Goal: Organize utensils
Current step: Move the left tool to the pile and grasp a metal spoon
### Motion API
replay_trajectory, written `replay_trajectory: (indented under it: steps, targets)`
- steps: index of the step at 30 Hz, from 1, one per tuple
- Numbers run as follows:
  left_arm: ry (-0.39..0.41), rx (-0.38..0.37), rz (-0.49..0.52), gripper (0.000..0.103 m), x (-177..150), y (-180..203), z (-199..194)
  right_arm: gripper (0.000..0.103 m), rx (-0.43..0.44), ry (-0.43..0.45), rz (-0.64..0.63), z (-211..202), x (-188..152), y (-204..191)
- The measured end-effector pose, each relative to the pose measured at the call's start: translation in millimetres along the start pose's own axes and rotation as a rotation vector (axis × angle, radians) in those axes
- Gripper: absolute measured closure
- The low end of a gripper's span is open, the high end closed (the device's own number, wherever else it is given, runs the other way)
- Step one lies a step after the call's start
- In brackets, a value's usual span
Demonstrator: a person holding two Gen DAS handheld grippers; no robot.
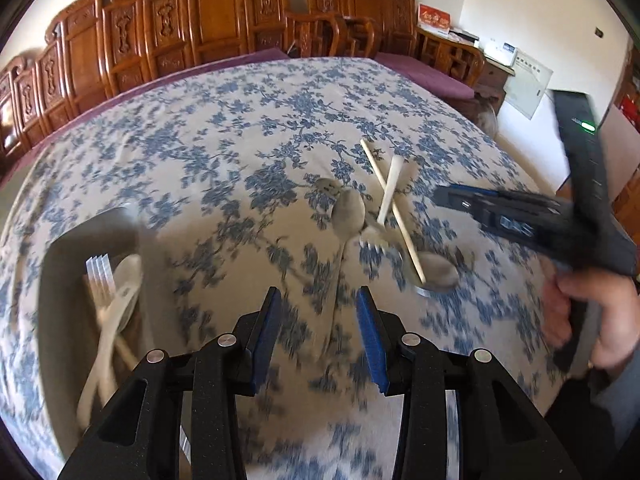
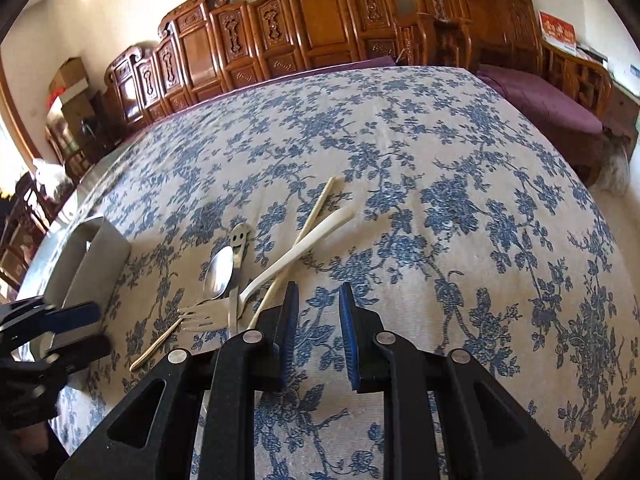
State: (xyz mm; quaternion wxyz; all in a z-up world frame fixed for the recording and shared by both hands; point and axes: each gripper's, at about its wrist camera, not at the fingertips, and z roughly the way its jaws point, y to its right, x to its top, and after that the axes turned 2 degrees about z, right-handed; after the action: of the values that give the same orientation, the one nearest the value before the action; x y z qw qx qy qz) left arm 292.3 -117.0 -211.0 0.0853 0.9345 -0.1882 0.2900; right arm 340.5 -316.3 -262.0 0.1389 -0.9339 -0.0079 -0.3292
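A loose pile of utensils lies on the flowered cloth: a metal spoon, a white plastic fork, a pale chopstick and a spoon with a smiley-face handle. My left gripper hovers open and empty between the pile and a grey tray. The tray holds a metal fork and white plastic utensils. My right gripper is slightly open with nothing between its pads, just right of the pile.
A person's hand holds the right gripper's handle. Carved wooden chairs with purple cushions line the far side of the table. The cloth stretches beyond and right of the pile.
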Motion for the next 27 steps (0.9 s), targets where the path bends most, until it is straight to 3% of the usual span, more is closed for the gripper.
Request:
replay_trajectory:
  steps: [11, 19, 27]
  targets:
    - [-0.042, -0.032, -0.072, 0.066, 52, 3, 55, 0.080, 0.041, -0.013, 0.011, 2, -1, 5]
    - [-0.087, -0.027, -0.079, 0.066, 61, 12, 84, 0.080, 0.064, -0.004, 0.023, 0, 0, 8]
    - [-0.092, -0.026, -0.094, 0.067, 63, 12, 87, 0.080, 0.069, 0.001, 0.042, -2, 2, 12]
